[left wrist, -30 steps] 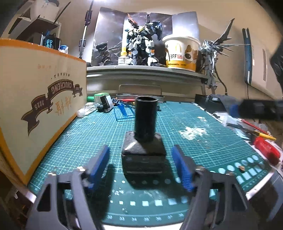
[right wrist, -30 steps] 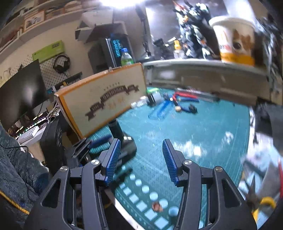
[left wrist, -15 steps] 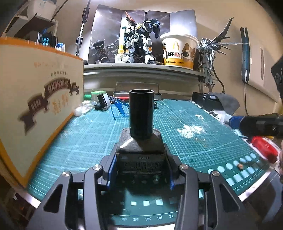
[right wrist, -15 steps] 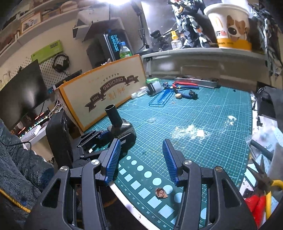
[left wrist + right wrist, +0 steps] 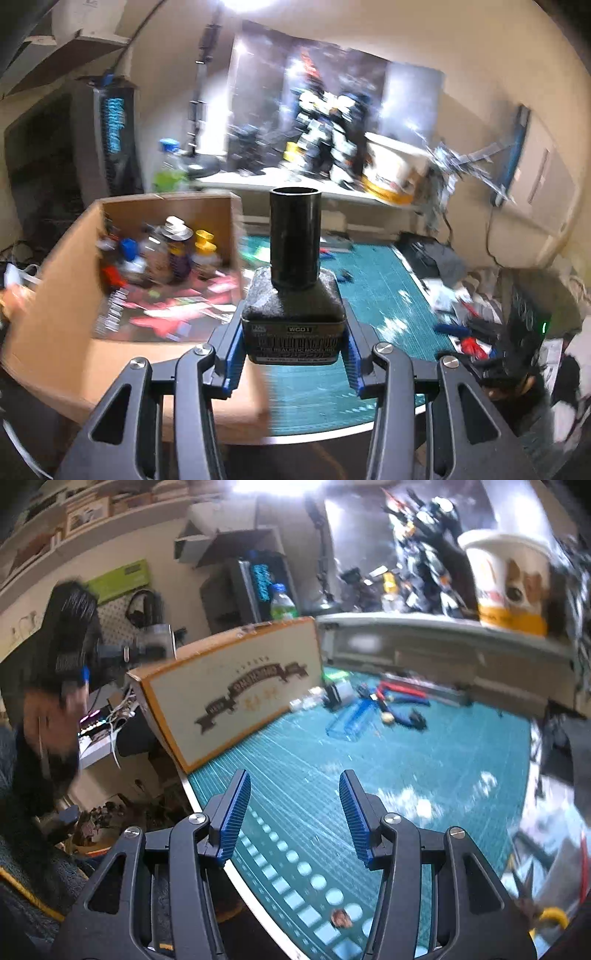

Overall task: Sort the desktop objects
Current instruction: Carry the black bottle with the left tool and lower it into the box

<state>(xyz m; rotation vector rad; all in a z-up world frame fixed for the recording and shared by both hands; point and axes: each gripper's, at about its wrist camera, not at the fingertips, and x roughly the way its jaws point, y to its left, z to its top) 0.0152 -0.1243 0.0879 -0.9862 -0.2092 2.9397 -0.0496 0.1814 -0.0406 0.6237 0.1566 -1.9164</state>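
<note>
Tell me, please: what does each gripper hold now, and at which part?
The left gripper holds a black bottle by the two sides of its square body, below the tall cap. The right gripper is open and holds nothing.

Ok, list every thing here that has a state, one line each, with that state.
Left tongs: shut on the black bottle.
Black bottle: upright, cap on, held above the green mat's edge.
Right tongs: open, nothing between them.
Cardboard box: open at the top, bottles and packets inside.
Green mat: flat, tools lying at its far end.

One bottle (image 5: 293,295), one box (image 5: 66,332), two claws (image 5: 293,363)
</note>
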